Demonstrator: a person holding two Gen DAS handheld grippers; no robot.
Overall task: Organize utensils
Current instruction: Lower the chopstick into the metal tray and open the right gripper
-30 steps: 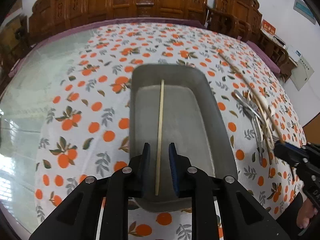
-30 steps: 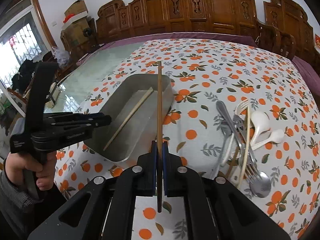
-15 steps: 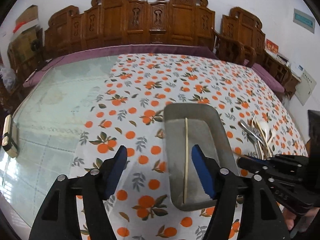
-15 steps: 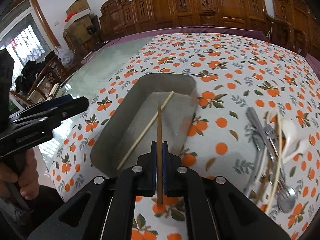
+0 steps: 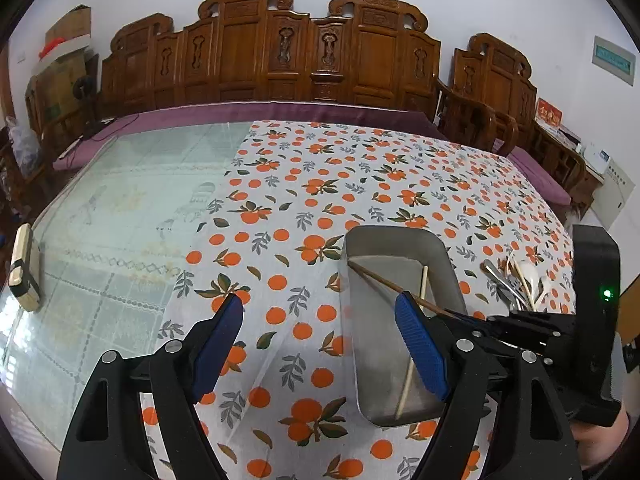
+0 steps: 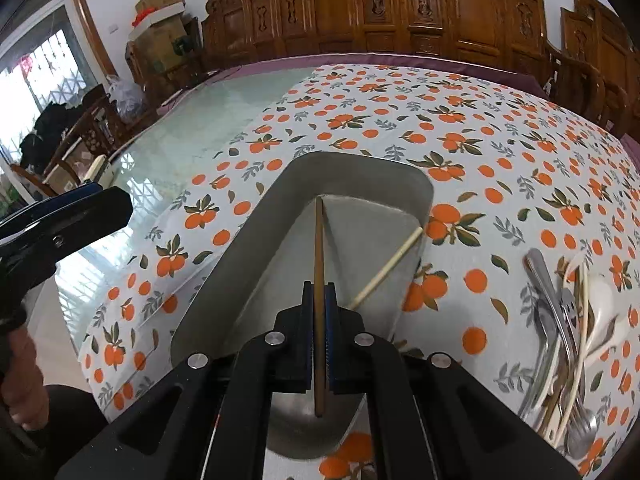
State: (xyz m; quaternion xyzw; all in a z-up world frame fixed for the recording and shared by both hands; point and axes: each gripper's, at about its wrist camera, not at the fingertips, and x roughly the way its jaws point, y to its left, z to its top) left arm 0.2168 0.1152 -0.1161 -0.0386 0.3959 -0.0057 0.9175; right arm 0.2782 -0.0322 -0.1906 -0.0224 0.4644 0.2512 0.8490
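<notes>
A grey metal tray [image 5: 362, 364] [image 6: 240, 264] sits on the orange-print cloth. A pale chopstick [image 5: 414, 344] [image 6: 386, 270] lies in it. My right gripper [image 6: 319, 304] is shut on a dark brown chopstick [image 6: 319, 256] [image 5: 380, 280], held low over the tray with its tip near the tray's far end. My left gripper [image 5: 320, 344] is open and empty, above the cloth at the tray's left side. In the right wrist view it [image 6: 80, 208] shows at the left edge.
A pile of metal forks, spoons, white spoons and chopsticks [image 6: 568, 332] [image 5: 516, 280] lies on the cloth right of the tray. Bare glass tabletop [image 5: 120, 208] lies to the left, with a small block [image 5: 24, 268] at its edge. Carved wooden chairs [image 5: 300, 56] line the far side.
My left gripper let go of the pale chopstick, opened wide and pulled back to the left. My right gripper carried the dark chopstick over the tray and lowered it inside.
</notes>
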